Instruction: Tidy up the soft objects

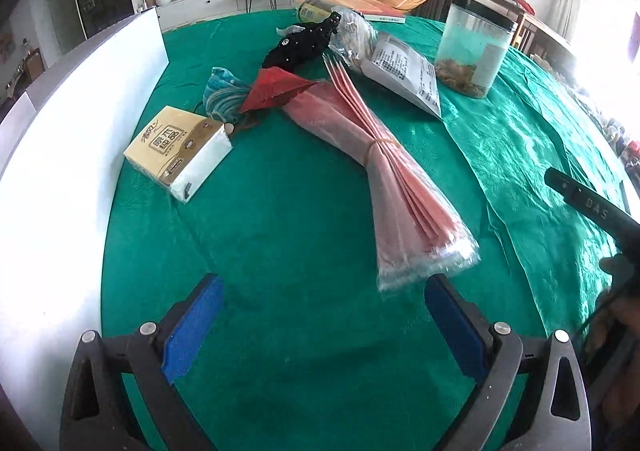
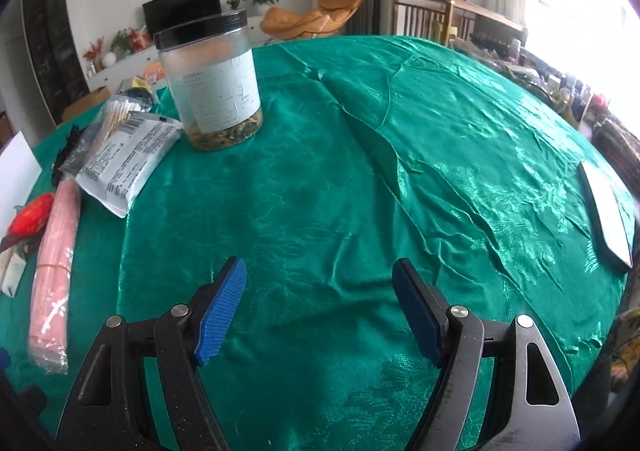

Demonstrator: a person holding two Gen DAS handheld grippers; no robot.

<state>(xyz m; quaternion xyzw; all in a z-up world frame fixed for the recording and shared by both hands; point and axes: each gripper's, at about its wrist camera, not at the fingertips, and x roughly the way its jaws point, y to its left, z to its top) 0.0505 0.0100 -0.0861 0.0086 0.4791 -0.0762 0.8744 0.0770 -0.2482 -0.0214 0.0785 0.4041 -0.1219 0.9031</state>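
Note:
My left gripper (image 1: 322,289) is open and empty above the green tablecloth (image 1: 288,331). Ahead of it lies a pink bundle in clear wrap (image 1: 384,171), a tissue pack (image 1: 178,149), a red pouch (image 1: 276,89), a blue striped pouch (image 1: 222,93) and a black beaded cloth (image 1: 304,43). My right gripper (image 2: 320,271) is open and empty over bare green cloth (image 2: 360,171). The pink bundle (image 2: 54,259) and red pouch (image 2: 32,219) lie at its far left.
A white board (image 1: 80,123) stands along the left edge. A clear jar with a black lid (image 1: 474,47) (image 2: 214,81) and a white printed packet (image 1: 404,71) (image 2: 128,167) sit at the back. A white flat device (image 2: 608,211) lies at the right edge.

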